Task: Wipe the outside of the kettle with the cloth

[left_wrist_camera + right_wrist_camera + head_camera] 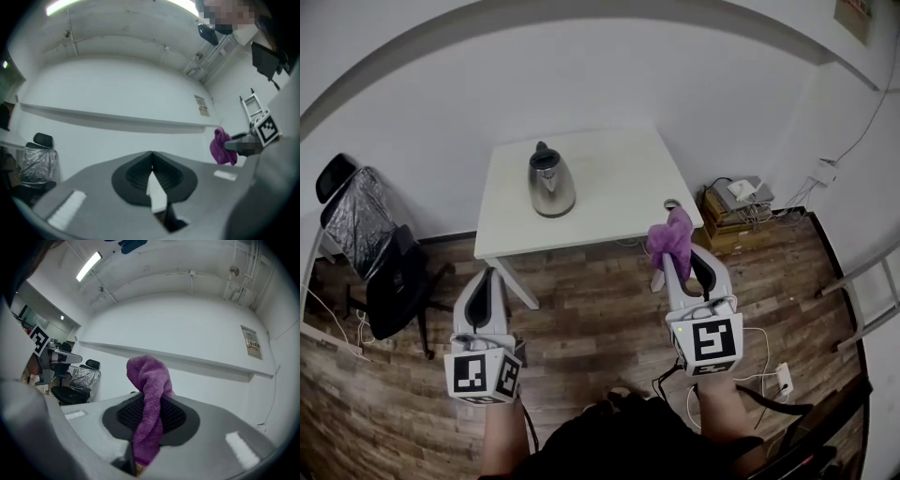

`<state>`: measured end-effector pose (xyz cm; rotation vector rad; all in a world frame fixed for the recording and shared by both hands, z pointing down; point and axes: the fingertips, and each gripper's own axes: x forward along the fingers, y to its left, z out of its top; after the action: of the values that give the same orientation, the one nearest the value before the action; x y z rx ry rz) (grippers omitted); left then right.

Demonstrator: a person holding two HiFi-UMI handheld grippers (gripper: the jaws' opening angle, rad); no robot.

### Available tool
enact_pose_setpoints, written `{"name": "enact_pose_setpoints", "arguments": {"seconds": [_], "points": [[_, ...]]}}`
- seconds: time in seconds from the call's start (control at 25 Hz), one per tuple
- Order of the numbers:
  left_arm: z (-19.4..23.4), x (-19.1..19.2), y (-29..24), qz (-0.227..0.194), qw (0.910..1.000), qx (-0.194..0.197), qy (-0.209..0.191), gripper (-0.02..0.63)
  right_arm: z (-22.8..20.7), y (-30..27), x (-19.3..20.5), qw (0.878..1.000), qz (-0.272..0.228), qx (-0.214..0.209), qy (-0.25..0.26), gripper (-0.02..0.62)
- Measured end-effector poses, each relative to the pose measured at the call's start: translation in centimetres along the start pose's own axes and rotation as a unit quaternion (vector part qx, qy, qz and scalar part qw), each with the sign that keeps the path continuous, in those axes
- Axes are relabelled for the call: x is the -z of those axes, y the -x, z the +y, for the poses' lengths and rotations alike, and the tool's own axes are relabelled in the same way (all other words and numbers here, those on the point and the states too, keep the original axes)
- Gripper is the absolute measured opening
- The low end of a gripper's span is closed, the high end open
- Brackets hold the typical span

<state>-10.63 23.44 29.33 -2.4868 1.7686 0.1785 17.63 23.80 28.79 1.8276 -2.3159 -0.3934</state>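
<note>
A steel kettle (551, 183) with a black lid stands upright on the left part of a white table (619, 187). My right gripper (680, 255) is shut on a purple cloth (670, 239), which bunches above its jaws and hangs between them (147, 413); it hovers just off the table's front right corner. My left gripper (487, 281) is shut with nothing in it, its jaws pressed together (151, 172), and it hangs over the floor in front of the table's left leg. From the left gripper view the cloth (222, 147) shows at the right.
A black office chair (380, 258) with a shiny cover stands left of the table. A stack of boxes with a device (736, 214) and cables sits on the floor at the right wall. A ladder (872, 295) leans at the far right. Wooden floor lies below.
</note>
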Motion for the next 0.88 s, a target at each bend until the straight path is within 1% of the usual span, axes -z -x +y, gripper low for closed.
{"name": "enact_pose_setpoints", "arguments": {"seconds": [0.12, 0.32, 0.6, 0.88], "points": [[-0.8, 0.7, -0.1, 0.004, 0.9995, 0.027, 0.017, 0.003, 0.4, 0.2, 0.1, 1.000, 0.005, -0.003, -0.006, 0.086], [-1.4, 0.3, 0.1, 0.002, 0.9990, 0.041, 0.016, 0.003, -0.3, 1.0, -0.1, 1.000, 0.012, 0.017, 0.004, 0.081], [-1.0, 0.4, 1.1, 0.007, 0.9991, 0.031, 0.028, 0.003, -0.8, 2.1, -0.5, 1.000, 0.013, 0.027, -0.006, 0.080], [-2.1, 0.0, 2.3, -0.001, 0.9993, 0.028, 0.023, 0.003, -1.4, 3.7, -0.4, 0.999, 0.007, 0.031, -0.005, 0.080]]}}
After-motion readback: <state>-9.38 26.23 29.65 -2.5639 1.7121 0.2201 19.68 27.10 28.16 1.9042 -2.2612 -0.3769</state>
